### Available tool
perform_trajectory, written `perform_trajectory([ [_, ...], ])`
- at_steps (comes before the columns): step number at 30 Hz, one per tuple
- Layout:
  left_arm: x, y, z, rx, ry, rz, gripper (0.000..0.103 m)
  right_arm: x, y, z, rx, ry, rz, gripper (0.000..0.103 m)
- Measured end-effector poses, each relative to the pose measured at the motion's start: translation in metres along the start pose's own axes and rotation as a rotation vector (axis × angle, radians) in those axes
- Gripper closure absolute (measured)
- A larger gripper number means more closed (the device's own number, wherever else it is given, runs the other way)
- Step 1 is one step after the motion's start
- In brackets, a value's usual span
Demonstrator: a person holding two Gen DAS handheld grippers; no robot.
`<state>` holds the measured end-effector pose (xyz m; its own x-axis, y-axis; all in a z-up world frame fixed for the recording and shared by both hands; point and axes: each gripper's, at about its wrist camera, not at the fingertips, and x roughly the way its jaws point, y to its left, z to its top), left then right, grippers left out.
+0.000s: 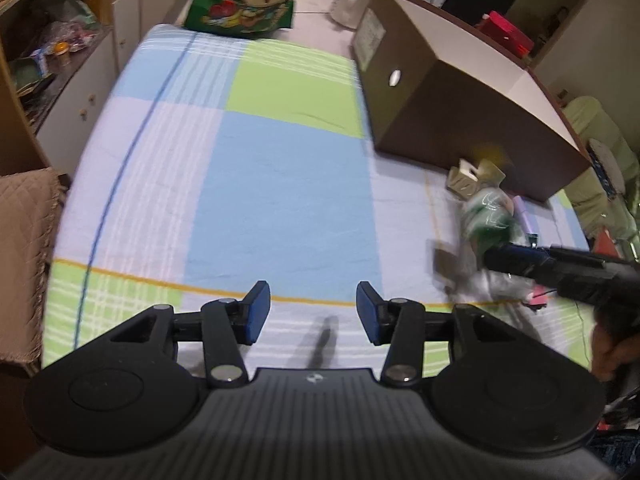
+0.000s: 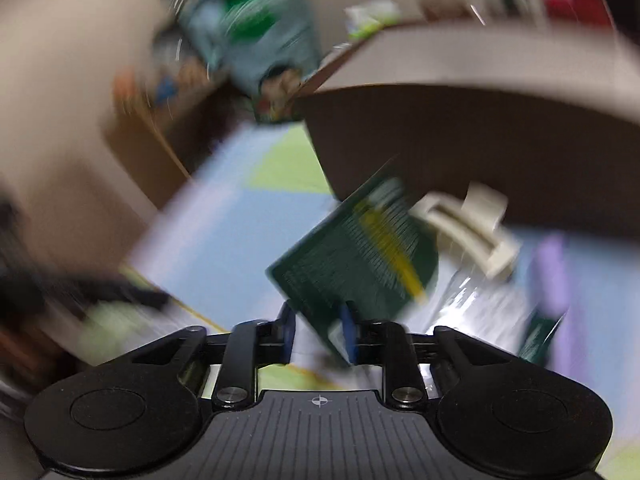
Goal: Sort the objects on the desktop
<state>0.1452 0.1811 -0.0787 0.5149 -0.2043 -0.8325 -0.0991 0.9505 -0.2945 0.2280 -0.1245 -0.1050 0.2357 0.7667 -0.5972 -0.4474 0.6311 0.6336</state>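
Checked cloth (image 1: 280,184) in blue, green and pale lilac covers the tabletop in the left wrist view. The left gripper (image 1: 313,312) hovers over the near edge with its blue-padded jaws spread wide and nothing between them. A brown cardboard box (image 1: 460,120) stands along the right edge, open at the top. At the far edge sit a cartoon-printed bag (image 1: 248,0) and a white mug (image 1: 352,0). Near the right edge, just in front of the box, lies a small clutter — a cream plastic clip (image 1: 472,178), a purple item (image 1: 526,216) and crinkled clear wrapping (image 1: 480,276). The right gripper (image 1: 492,260) comes in from the right edge over this clutter, carrying a blurred green packet (image 1: 488,216); a hand (image 1: 612,352) holds its grip.

The right wrist view is heavily smeared by motion. The right gripper (image 2: 320,334) has its jaws pinched on the lower corner of the green packet (image 2: 356,256), a dark green pack with fine print and a yellow stripe, tilted up toward the box (image 2: 480,152). The packet is lifted off the cloth (image 2: 224,224) near the box's front wall. The cream clip (image 2: 468,228) lies just beside that wall, with the clear wrapping (image 2: 480,300) and the purple item (image 2: 552,276) to its right.
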Motion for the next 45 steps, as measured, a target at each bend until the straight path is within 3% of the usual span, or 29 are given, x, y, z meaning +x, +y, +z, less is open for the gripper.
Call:
perform_trajectory([
  [2, 0.003, -0.005, 0.002, 0.01, -0.001, -0.013, 0.061, -0.008, -0.014, -0.001, 0.113, -0.017, 0.032, 0.103],
  [4, 0.005, -0.01, 0.004, 0.017, 0.0, -0.024, 0.061, -0.016, -0.02, -0.004, 0.123, -0.012, -0.034, 0.103],
  [6, 0.007, -0.015, 0.005, 0.03, 0.006, -0.036, 0.061, -0.027, -0.02, -0.006, 0.098, 0.043, -0.009, 0.101],
  [7, 0.009, -0.018, 0.006, 0.039, 0.011, -0.041, 0.061, -0.032, -0.021, -0.006, 0.091, 0.096, 0.012, 0.094],
  [9, 0.013, -0.028, 0.008, 0.061, 0.023, -0.049, 0.06, -0.04, -0.025, -0.005, 0.082, 0.159, -0.02, 0.027],
  [10, 0.015, -0.033, 0.009, 0.076, 0.028, -0.054, 0.06, -0.046, -0.025, -0.006, 0.065, 0.158, -0.062, 0.023],
  [15, 0.028, -0.082, 0.011, 0.175, 0.049, -0.133, 0.06, -0.078, -0.045, -0.01, 0.048, 0.153, -0.219, 0.023],
  [21, 0.042, -0.153, 0.012, 0.307, 0.053, -0.229, 0.058, -0.115, -0.077, -0.01, 0.133, 0.09, -0.308, 0.023],
  [25, 0.051, -0.195, 0.013, 0.444, 0.037, -0.239, 0.053, -0.147, -0.087, -0.009, 0.163, 0.071, -0.328, 0.023],
  [28, 0.065, -0.217, 0.01, 0.53, 0.039, -0.207, 0.054, -0.156, -0.091, -0.009, 0.162, 0.065, -0.329, 0.023],
  [30, 0.074, -0.226, 0.008, 0.567, 0.054, -0.185, 0.069, -0.158, -0.094, -0.007, 0.152, 0.068, -0.333, 0.023],
  [31, 0.076, -0.226, 0.007, 0.575, 0.054, -0.176, 0.071, -0.157, -0.096, -0.006, 0.143, 0.07, -0.336, 0.023],
  [35, 0.067, -0.22, 0.004, 0.577, 0.039, -0.149, 0.071, -0.153, -0.098, 0.001, 0.1, 0.084, -0.342, 0.023],
  [40, 0.056, -0.184, 0.008, 0.494, 0.012, -0.012, 0.071, -0.133, -0.094, 0.021, 0.012, 0.089, -0.36, 0.023],
  [45, 0.064, -0.146, 0.012, 0.395, 0.042, 0.112, 0.071, -0.101, -0.084, 0.047, -0.101, 0.08, -0.391, 0.024],
])
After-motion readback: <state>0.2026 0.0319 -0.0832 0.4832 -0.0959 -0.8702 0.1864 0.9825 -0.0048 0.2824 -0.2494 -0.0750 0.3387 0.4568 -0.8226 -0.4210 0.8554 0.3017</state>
